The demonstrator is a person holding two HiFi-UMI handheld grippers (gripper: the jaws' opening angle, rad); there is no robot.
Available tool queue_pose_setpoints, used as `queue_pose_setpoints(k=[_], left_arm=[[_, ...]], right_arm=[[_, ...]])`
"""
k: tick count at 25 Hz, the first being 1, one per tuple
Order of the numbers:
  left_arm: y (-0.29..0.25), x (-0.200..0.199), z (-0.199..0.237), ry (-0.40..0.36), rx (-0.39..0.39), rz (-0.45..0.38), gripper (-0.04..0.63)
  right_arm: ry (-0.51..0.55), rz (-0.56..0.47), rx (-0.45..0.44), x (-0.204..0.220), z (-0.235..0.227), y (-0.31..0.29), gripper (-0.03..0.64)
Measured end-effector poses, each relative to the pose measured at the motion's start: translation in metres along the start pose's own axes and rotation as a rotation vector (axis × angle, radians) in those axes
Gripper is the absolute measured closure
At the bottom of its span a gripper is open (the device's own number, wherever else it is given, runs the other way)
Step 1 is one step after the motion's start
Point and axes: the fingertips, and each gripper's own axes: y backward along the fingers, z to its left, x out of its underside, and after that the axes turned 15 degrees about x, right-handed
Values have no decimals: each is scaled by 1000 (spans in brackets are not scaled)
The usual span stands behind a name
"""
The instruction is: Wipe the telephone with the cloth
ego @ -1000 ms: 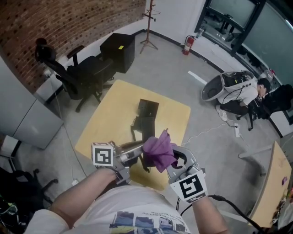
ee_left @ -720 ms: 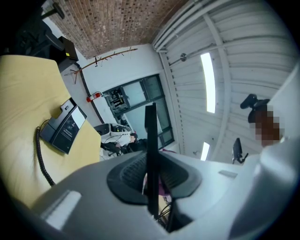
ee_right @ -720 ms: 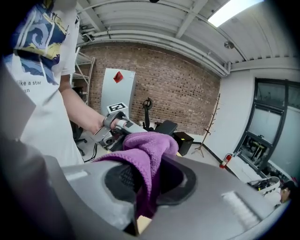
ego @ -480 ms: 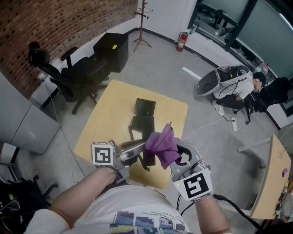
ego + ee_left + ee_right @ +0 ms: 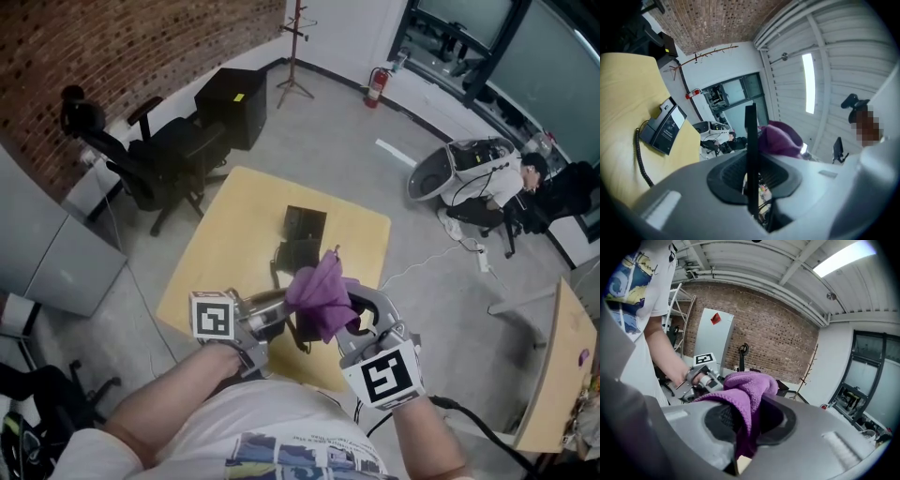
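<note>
- Cloth [image 5: 745, 390], purple, sits clamped in your right gripper [image 5: 743, 427]. One thick fold is pinched between the jaws and the rest is bunched above them, which looks like a ready wiping pad.
- Your left gripper [image 5: 751, 178] is closed on a thin dark bar [image 5: 751, 136] standing upright between its jaws, seen edge-on. Held out about level, the bar seems to be offered up to the cloth.
- You hold the two grippers close together in front of you, with the cloth just beside the bar. Whether the two touch cannot be told.
- Telephone [image 5: 302, 236] lies on the yellow table [image 5: 230, 225], apart from both grippers, its coiled cord [image 5: 640, 154] trailing back toward you. The cloth is in the air and not on it, so wiping of the body looks not yet begun.
- The cord's run suggests the bar may be the handset, lifted clear so you can wipe it off the table. That is a judgement only.
- Hard to see: in the head view the cloth covers your right jaw tips and most of what the left gripper holds.
- The cord's near end drops out of the left gripper view.
- The telephone shows too small to make out its keys, or to tell whether a handset rests on it.
</note>
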Motion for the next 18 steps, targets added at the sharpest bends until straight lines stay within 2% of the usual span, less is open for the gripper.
queue_pose_setpoints(k=[10,14,16,18], left_arm=[[11,-24,-3,-18,13,-58,515],[10,-26,-9,-11,53,-70,515],[11,-26,-14,-11,77,-74,515],[13,-28,-19,-24,94,-64,515]], right_arm=[[-44,81,-124,46,48,37,574],[-75,58,-146,51,46,49,574],[-142,2,-124,43,31,50,574],[-253,-32,-90,33,11,46,574]])
